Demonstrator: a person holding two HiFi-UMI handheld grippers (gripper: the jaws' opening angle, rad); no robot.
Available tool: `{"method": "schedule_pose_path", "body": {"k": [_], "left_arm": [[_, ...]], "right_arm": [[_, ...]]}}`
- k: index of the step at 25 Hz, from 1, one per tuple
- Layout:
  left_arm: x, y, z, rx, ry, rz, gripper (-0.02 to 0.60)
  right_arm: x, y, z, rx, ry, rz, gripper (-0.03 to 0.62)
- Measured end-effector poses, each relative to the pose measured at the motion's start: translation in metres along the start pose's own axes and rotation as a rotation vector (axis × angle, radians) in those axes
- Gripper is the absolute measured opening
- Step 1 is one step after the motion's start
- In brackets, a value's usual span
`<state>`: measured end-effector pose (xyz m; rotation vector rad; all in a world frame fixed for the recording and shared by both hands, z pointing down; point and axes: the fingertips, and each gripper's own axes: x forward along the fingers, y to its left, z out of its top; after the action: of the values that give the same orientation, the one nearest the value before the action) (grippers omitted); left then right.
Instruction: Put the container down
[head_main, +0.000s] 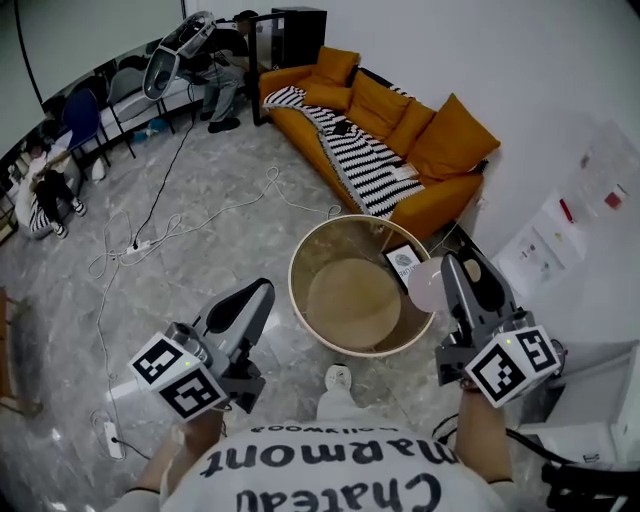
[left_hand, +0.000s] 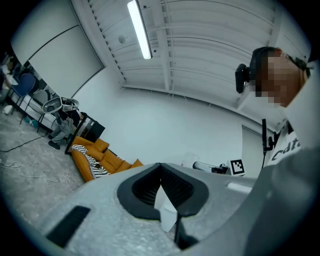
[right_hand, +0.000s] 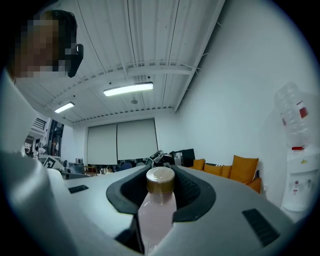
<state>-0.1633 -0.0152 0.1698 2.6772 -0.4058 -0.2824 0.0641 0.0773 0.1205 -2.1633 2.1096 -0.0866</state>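
Observation:
A pale pink bottle (right_hand: 156, 212) with a brown cap (right_hand: 160, 180) stands upright between the jaws of my right gripper (right_hand: 160, 186), which is shut on it. In the head view the bottle (head_main: 424, 285) hangs just past the right rim of a round tan tub (head_main: 300, 262) on the floor, held by the right gripper (head_main: 450, 268). My left gripper (head_main: 256, 294) is held up to the left of the tub, jaws together. In the left gripper view its jaws (left_hand: 161, 172) meet at the tip, and a thin white sliver that I cannot identify shows between the pads (left_hand: 176, 186).
An orange sofa (head_main: 395, 125) with a striped blanket (head_main: 360, 155) stands behind the tub. Cables (head_main: 180, 228) and a power strip (head_main: 110, 436) lie on the marble floor at left. People sit on chairs at the far left. White furniture (head_main: 590, 415) stands at right.

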Motion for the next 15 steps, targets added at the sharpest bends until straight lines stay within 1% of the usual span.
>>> {"method": "schedule_pose_path", "body": {"k": [11, 15], "left_arm": [[0.103, 0.058, 0.024, 0.023, -0.032, 0.066, 0.014], [0.138, 0.076, 0.023, -0.010, -0.049, 0.077, 0.015]], "right_arm": [[0.092, -0.078, 0.011, -0.005, 0.011, 0.043, 0.127], [0.122, -0.105, 0.009, -0.009, 0.024, 0.058, 0.126]]}}
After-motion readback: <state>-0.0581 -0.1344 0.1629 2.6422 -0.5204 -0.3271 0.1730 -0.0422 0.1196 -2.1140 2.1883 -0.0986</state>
